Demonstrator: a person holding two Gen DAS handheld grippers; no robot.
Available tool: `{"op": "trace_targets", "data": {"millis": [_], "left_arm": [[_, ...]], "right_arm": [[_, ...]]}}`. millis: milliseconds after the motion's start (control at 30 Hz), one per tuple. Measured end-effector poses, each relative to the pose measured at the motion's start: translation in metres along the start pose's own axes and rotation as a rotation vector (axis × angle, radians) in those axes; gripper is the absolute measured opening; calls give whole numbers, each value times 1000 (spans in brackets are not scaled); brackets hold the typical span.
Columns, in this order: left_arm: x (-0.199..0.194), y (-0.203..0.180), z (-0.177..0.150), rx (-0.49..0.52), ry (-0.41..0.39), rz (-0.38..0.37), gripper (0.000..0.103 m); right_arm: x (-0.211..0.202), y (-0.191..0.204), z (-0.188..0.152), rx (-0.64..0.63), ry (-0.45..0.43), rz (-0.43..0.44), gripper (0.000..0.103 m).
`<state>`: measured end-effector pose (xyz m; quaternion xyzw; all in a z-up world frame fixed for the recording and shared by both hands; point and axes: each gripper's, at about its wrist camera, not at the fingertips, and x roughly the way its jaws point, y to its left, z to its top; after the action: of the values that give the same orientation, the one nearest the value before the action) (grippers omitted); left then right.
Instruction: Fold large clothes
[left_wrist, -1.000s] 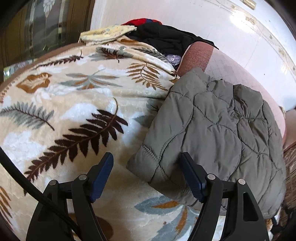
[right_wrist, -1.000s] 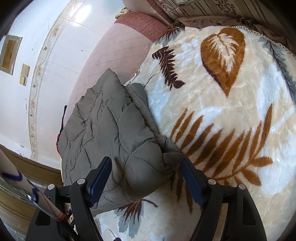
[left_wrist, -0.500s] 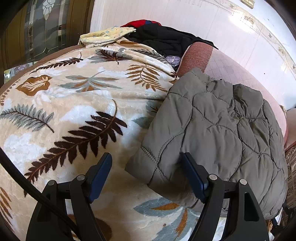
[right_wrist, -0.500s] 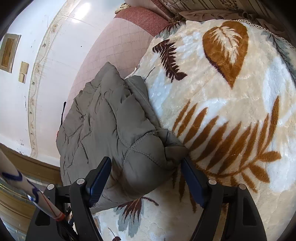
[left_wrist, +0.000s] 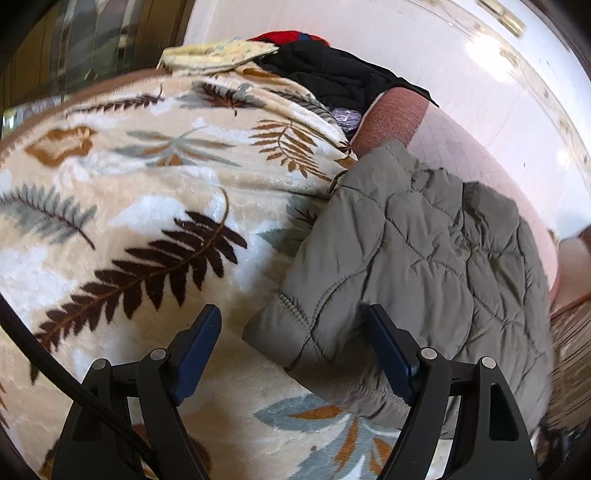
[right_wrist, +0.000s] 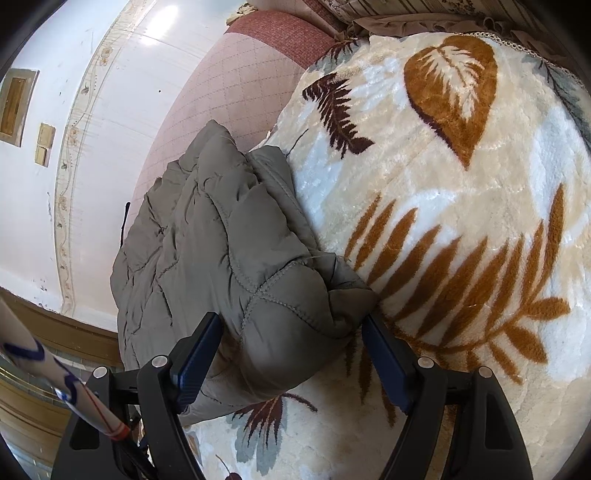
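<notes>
1. The left gripper (left_wrist: 295, 354) is hovering nearest the lens with its blue-padded fingers (left_wrist: 197, 347) spread wide, pinching nothing; a corner of the jacket is sitting between them without touching either pad as far as the view shows.
2. The right gripper (right_wrist: 291, 354) is likewise hanging with its fingers (right_wrist: 199, 350) spread apart, and a rounded fold of the same garment is bulging into the gap between them; whether the cloth is brushing the pads cannot be told.
3. The grey quilted jacket (left_wrist: 417, 266) is lying folded into a compact bundle on the edge of the leaf-patterned blanket (left_wrist: 147, 206), with its far side resting over a pink quilted cover (left_wrist: 461, 144) beside the blanket.
4. In the right wrist view the jacket (right_wrist: 229, 251) is lying to the left of the blanket (right_wrist: 461, 221), overlapping its edge, with the pink cover (right_wrist: 221, 85) stretching away behind it.
5. Further off in the left wrist view, a black garment (left_wrist: 332, 77), a red cloth (left_wrist: 284, 37) and a pale yellow cloth (left_wrist: 218, 53) are lying heaped at the far end of the blanket.
6. A white wall (right_wrist: 48, 221) with a patterned border strip is standing behind everything.
</notes>
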<state>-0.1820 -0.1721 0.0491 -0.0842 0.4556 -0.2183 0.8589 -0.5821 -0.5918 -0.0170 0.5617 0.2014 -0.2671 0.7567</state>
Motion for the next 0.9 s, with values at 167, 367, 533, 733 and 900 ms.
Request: {"op": "trace_targets", "data": {"millis": [167,367,533,733,900], "left_arm": [[3,6,0,-44,17,-21,80],[9,11,3,-84,36,-67,81],[29,20,5,-189,90,-164,86],[55,12,5,-233,114,-256,91],[47,-12,6,-115,56,-214,66]], "right_arm": [[0,-1,1,2,2,6,83],[0,-2,2,6,1,9,84],[5,-3,3,18,-6,11,88],[16,-4,5,37,-16,37,88],[16,5,4,-12,-39,46,50]]}}
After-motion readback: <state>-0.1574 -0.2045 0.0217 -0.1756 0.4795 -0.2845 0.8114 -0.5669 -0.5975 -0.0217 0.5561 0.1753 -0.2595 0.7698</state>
